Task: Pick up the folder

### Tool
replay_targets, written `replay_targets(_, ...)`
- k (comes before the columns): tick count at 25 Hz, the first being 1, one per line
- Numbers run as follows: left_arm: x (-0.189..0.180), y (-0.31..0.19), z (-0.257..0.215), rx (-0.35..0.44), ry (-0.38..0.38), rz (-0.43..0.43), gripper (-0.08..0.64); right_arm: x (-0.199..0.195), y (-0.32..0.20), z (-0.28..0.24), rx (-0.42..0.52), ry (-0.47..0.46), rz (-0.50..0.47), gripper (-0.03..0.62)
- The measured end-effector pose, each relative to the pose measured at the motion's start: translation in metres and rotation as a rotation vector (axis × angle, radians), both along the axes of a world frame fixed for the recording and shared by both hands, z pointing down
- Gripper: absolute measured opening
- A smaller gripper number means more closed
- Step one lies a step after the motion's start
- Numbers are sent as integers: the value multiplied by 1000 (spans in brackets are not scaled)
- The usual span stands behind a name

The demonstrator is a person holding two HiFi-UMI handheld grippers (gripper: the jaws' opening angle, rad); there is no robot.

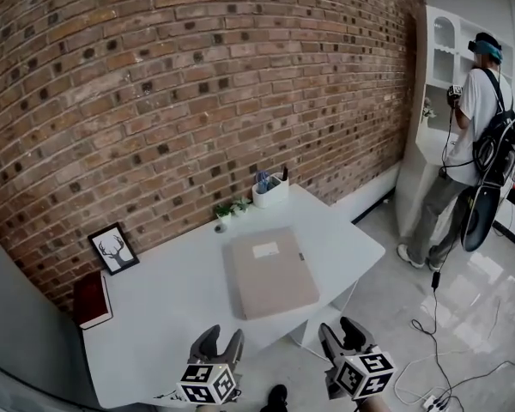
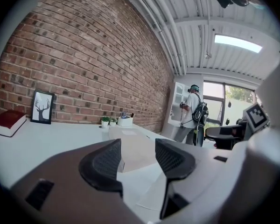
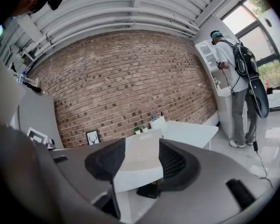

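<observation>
At the lower edge of the head view, the left hand-held gripper (image 1: 222,338) and the right hand-held gripper (image 1: 341,327) each have two dark grey, curved jaws. Behind the jaws sits a white cube (image 1: 209,384) printed with black square markers. In the gripper views the bodies are smooth grey-brown plastic. Their pads (image 2: 105,160) are black with a fine ribbed grid. A black shoe (image 1: 277,396) shows between the grippers.

The flat beige rectangular folder (image 1: 270,271) lies in the middle of the white tabletop (image 1: 167,307). Behind it, by the red brick wall (image 1: 197,75), stand two small potted plants (image 1: 231,211) with a white pen holder (image 1: 271,191) to their right. At the left, a black-framed deer picture (image 1: 114,248) stands by the wall, with a dark red book (image 1: 93,299) before it.
</observation>
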State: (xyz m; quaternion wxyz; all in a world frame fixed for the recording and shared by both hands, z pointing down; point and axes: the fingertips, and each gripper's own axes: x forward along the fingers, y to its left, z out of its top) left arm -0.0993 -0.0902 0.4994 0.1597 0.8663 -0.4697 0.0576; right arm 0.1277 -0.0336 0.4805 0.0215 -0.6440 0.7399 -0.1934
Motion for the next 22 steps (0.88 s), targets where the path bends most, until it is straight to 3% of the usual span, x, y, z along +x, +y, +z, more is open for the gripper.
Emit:
replay_targets(12,18,-123,-20,52,-7,30,206,13,-106,3,-24,29,17,210)
replay_targets(22,23,-191,-13,36,8,48,206,12,-161,19,-66,35,28,210)
